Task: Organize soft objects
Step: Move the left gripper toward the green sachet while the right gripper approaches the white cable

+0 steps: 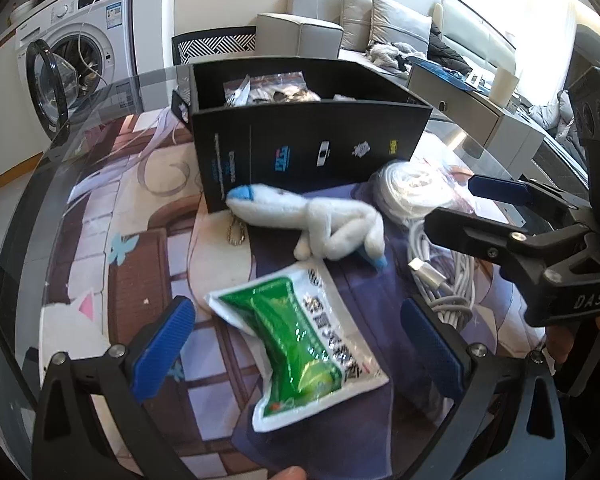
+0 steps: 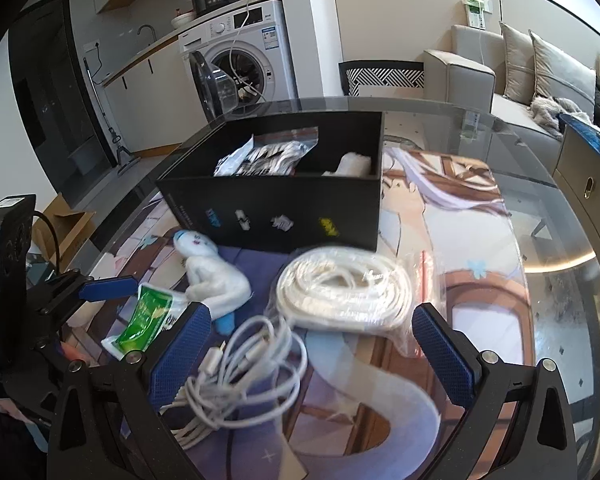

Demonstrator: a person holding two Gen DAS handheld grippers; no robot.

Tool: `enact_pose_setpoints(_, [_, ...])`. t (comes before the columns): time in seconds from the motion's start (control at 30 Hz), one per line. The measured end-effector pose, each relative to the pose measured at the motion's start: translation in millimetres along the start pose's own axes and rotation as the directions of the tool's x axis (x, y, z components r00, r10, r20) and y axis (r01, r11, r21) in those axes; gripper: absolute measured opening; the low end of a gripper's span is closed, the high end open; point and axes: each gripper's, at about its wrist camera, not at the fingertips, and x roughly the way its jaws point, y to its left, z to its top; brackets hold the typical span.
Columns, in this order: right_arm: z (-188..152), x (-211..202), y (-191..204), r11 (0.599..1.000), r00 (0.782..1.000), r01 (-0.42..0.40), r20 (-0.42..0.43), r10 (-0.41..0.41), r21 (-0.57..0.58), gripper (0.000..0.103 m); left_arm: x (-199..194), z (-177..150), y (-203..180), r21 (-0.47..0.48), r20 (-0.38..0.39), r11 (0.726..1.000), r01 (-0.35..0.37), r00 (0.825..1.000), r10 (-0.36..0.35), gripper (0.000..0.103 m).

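A green and white soft packet (image 1: 304,344) lies on the printed mat between the wide-open fingers of my left gripper (image 1: 300,344); it also shows in the right wrist view (image 2: 144,320). A white plush toy with blue tips (image 1: 320,220) lies just beyond it, in front of the black box (image 1: 300,152); it also shows in the right wrist view (image 2: 216,276). My right gripper (image 2: 308,356) is open over a loose white cable (image 2: 244,364), with a bagged coil of white cord (image 2: 344,288) just ahead. The right gripper shows in the left wrist view (image 1: 460,208).
The black box (image 2: 284,208) holds a plastic bag (image 2: 268,156) and a white item (image 2: 354,164). A small metal chain (image 1: 236,234) lies by the box. The glass table edge (image 1: 16,240) curves at left. A patterned chair (image 2: 384,76) stands behind.
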Motion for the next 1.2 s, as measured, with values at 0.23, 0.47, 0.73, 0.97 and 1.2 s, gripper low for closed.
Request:
enact_pose_setpoints(0.23, [-12,1,11,1.000,0.999,0.002,-0.038,-0.002,-0.014,0.102,-3,-3,-3,0.009,-0.007,1.000,0.011,1.000,-0.011,0.103])
enact_pose_setpoints(0.47, [-19,3,13,1.000,0.998,0.009,-0.067,-0.010,-0.015,0.102,1,-5,-5,0.047,-0.037,0.999,-0.019,0.999,0.021,0.103])
enact_pose_setpoints(0.73, [-20,1,20,0.999,0.998,0.008,-0.068,-0.011,-0.035,0.102,-4,-15,2,0.065,-0.034,0.996,-0.059,0.998,0.061,0.103])
enact_pose_setpoints(0.97, [-21,-1,33,0.998,0.998,0.016,-0.067,-0.020,-0.061,0.102,-5,-16,5,0.080,-0.042,0.994,-0.069,0.996,0.073,0.103])
enact_pose_setpoints(1.2, [-31,-3,34,0.999,0.997,0.018,-0.080,-0.021,-0.038,0.102,-7,-17,11,0.101,-0.062,0.993,-0.057,0.996,0.063,0.103])
